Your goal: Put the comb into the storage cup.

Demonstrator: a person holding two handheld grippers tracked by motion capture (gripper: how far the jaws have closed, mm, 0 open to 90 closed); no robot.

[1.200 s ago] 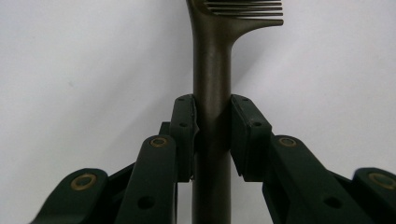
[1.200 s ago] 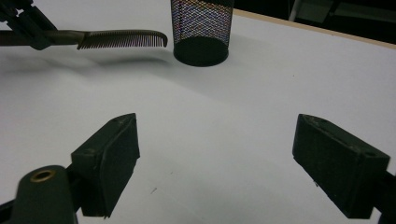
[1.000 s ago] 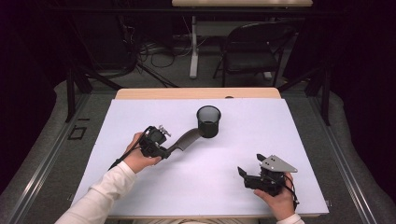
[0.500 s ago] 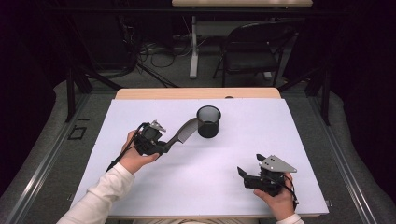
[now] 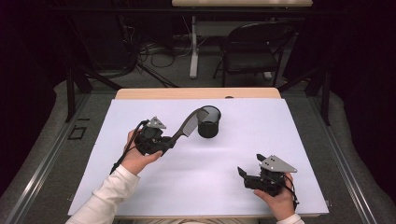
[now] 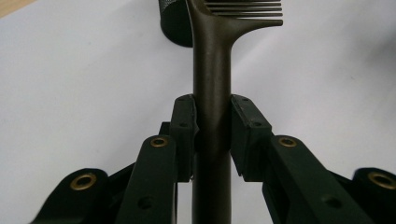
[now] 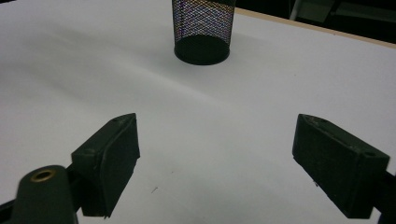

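Left gripper (image 5: 173,140), jaws clamped on the handle of a comb (image 5: 189,123), holds its toothed end at the mesh cup's (image 5: 208,122) nine-o'clock rim; next, judged: tip it in; right gripper (image 5: 246,177) rests wide open and empty at five o'clock.

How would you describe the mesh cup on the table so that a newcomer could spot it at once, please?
Start from the white table and look to the middle of its far half. There a black mesh cup stands upright, just beyond the slotted spatula that the left gripper holds by the handle. It is the one thing standing free on the table, round and see-through.
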